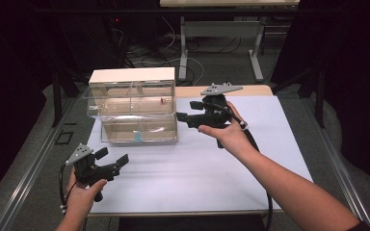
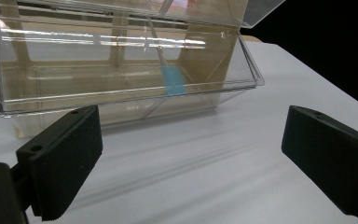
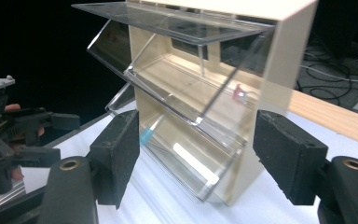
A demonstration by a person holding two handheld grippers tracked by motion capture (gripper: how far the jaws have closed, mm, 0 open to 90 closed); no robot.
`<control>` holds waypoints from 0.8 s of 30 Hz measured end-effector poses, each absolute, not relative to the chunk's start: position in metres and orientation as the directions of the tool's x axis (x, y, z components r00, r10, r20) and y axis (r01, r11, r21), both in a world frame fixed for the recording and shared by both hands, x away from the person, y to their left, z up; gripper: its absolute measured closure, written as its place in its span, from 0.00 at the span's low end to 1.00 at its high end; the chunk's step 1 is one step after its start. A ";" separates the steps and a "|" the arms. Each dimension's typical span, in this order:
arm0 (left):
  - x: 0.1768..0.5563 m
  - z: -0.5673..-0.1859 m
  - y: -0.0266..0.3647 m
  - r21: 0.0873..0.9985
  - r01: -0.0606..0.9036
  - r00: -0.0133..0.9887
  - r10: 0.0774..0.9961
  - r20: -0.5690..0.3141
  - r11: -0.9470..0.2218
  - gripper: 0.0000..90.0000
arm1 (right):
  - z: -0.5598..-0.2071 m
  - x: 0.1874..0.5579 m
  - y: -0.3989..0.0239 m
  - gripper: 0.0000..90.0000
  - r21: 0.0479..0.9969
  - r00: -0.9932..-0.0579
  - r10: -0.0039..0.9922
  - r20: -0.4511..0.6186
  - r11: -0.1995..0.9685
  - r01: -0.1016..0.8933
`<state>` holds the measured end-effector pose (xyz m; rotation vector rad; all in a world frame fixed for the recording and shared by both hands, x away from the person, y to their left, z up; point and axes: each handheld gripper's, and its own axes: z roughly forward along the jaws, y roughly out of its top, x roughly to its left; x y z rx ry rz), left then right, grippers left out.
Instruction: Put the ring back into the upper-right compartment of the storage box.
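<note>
Beside clear bin cabinet (image 1: 134, 108), right gripper (image 1: 182, 117) level, fingers wide, empty; left gripper (image 1: 118, 162) low, fingers wide

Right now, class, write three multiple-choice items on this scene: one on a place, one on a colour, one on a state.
1. Where does the bin organizer stand?
A. far left of the table
B. near right corner
C. on the floor

2. What colour is the small item in the lower bin?
A. green
B. blue
C. yellow

3. How do the right gripper jaws stand?
A. open, empty
B. clamping the bin
C. shut

A: the high view shows it far left.
B: it shows pale blue.
A: nothing lies between them.
</note>
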<state>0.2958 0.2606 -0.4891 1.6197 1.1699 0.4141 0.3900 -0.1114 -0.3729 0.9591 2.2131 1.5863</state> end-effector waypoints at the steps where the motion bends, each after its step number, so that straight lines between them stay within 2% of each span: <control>1: 0.296 -0.489 0.261 0.877 0.480 0.462 0.843 -0.277 0.025 0.06 | -0.374 0.388 -0.120 0.33 0.910 -0.746 0.645 0.167 0.191 0.368; 13: 0.295 -0.488 0.264 0.875 0.482 0.448 0.849 -0.281 0.035 0.06 | -0.382 0.373 -0.166 0.21 0.917 -0.668 0.729 0.150 0.150 0.370; 24: 0.295 -0.488 0.266 0.877 0.478 0.435 0.855 -0.281 0.045 0.06 | -0.395 0.359 -0.213 0.18 0.918 -0.594 0.794 0.128 0.131 0.374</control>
